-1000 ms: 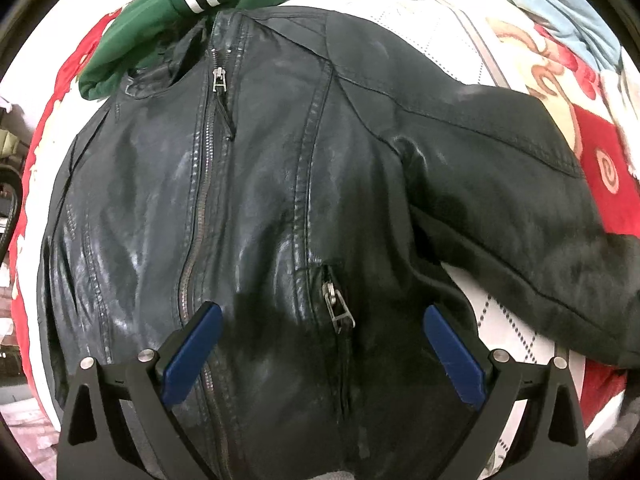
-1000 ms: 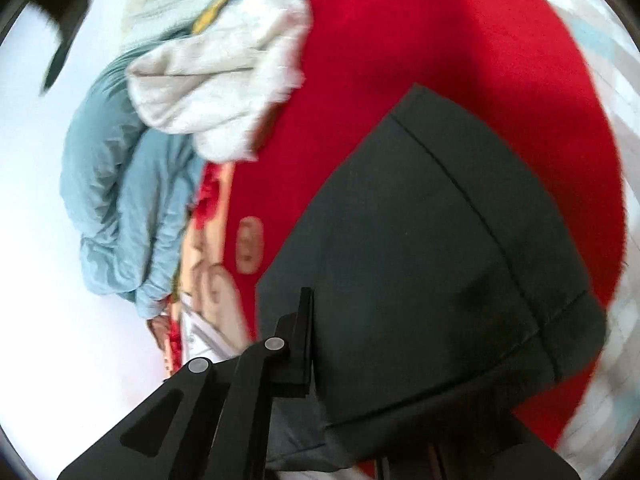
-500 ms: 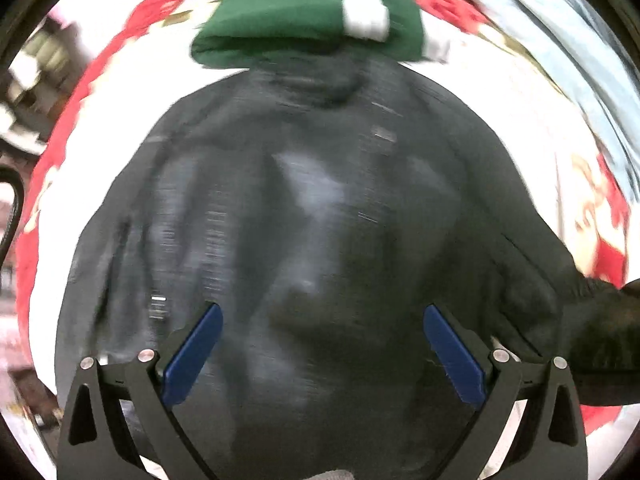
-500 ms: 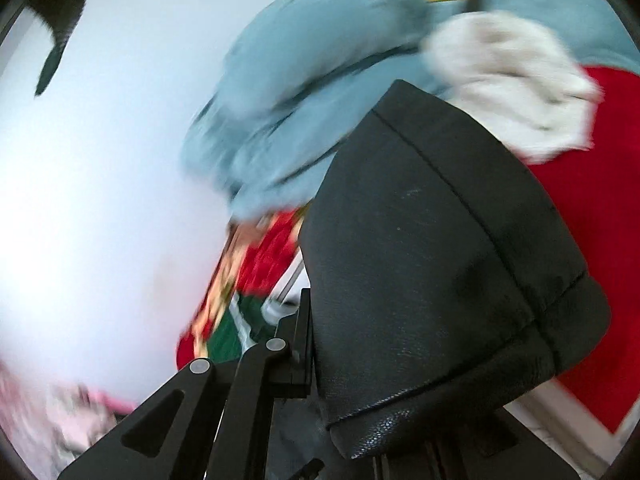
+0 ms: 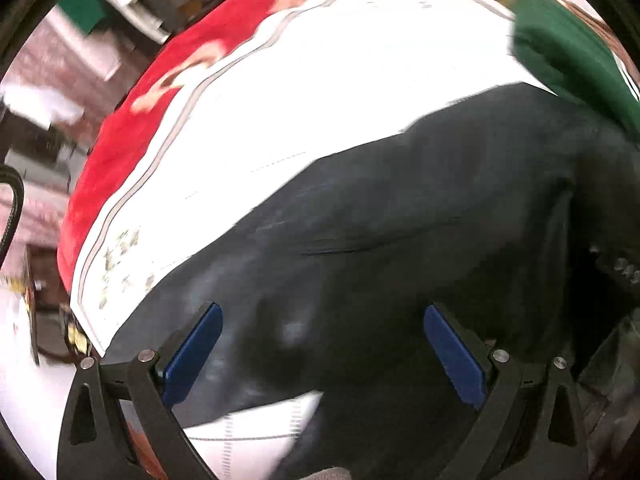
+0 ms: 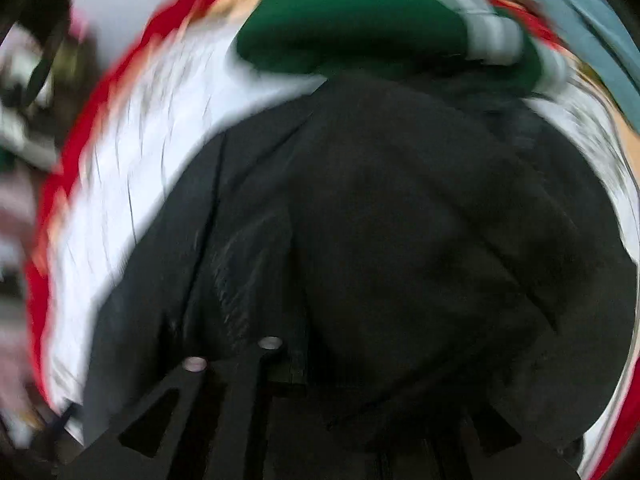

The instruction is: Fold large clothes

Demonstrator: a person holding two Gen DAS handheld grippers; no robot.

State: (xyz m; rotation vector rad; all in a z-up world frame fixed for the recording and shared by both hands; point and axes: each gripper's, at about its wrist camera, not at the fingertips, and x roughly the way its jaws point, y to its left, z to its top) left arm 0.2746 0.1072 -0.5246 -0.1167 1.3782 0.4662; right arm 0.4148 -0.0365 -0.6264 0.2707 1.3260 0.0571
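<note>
The right gripper (image 6: pixel 320 392), clamping the sleeve (image 6: pixel 420 248), is now swinging it over the jacket (image 5: pixel 400 240) ahead, beginning the fold, while the left gripper (image 5: pixel 322 344) is hovering wide, empty.

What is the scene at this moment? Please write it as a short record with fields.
surface: white bedcover with red border
main garment: black leather jacket, lying on the bedcover
other garment: green clothing with white stripes, beyond the jacket
left gripper: open, nothing between its blue pads, over the jacket
right gripper: shut on the sleeve, carried over the jacket body
image quality: blurred
</note>
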